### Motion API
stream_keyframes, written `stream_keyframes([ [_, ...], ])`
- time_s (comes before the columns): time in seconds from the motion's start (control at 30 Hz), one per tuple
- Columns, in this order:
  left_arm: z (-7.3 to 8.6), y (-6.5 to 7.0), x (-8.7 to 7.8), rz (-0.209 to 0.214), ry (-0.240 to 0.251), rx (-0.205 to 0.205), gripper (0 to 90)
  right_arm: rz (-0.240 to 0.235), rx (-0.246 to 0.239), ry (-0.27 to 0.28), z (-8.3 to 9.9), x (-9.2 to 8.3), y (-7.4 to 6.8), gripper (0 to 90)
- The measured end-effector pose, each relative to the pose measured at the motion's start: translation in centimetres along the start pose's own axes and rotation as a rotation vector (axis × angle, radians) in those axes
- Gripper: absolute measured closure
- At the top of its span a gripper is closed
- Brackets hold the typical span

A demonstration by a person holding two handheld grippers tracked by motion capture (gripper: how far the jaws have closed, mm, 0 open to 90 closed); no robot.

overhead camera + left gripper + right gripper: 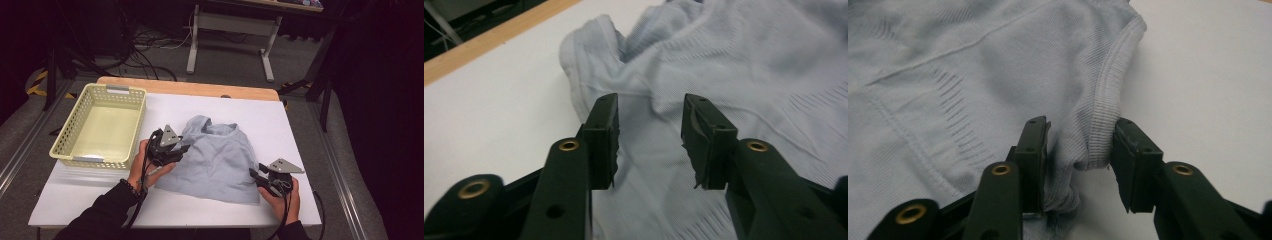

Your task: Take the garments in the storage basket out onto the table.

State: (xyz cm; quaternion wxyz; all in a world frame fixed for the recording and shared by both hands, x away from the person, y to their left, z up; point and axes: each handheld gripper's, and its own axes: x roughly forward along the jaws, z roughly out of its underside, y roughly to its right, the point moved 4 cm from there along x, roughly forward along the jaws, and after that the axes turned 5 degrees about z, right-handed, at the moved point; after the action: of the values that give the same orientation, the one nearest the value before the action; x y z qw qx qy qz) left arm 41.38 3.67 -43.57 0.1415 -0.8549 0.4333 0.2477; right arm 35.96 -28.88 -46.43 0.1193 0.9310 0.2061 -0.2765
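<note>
Shirt (217, 157), soft, light and limp, lies flat on the counter (300, 130) between both tongs, beside the basket (100, 125). Left tongs (650, 142) gape over cloth, gripping nothing; right tongs (1079, 160) stand apart astride the ribbed hem (1103, 125), likely the firmest hold.

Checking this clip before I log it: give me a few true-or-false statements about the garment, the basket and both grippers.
1. The light blue garment lies inside the basket. False: it lies on the white table, beside the basket.
2. The left gripper has its jaws apart over the cloth. True.
3. The basket holds a folded towel. False: nothing lies in it.
4. A ribbed hem sits between the jaws of the right gripper. True.
5. The right gripper is at the garment's collar. False: it is at the near right corner.
</note>
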Motion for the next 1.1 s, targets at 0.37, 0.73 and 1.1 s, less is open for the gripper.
stream_keyframes([
  [0.37,4.8,3.1,-2.7,0.111,-0.051,0.147,38.3,0.037,0.033,0.123,-2.6,-1.3,1.8,51.0],
  [0.73,8.4,3.4,-2.3,0.196,-0.163,0.104,42.5,-0.021,0.028,0.049,-8.0,4.8,4.6,54.3],
  [1.1,8.5,2.7,-2.6,0.289,-0.190,0.076,75.6,-0.098,-0.045,-0.226,-8.4,12.4,4.3,48.1],
])
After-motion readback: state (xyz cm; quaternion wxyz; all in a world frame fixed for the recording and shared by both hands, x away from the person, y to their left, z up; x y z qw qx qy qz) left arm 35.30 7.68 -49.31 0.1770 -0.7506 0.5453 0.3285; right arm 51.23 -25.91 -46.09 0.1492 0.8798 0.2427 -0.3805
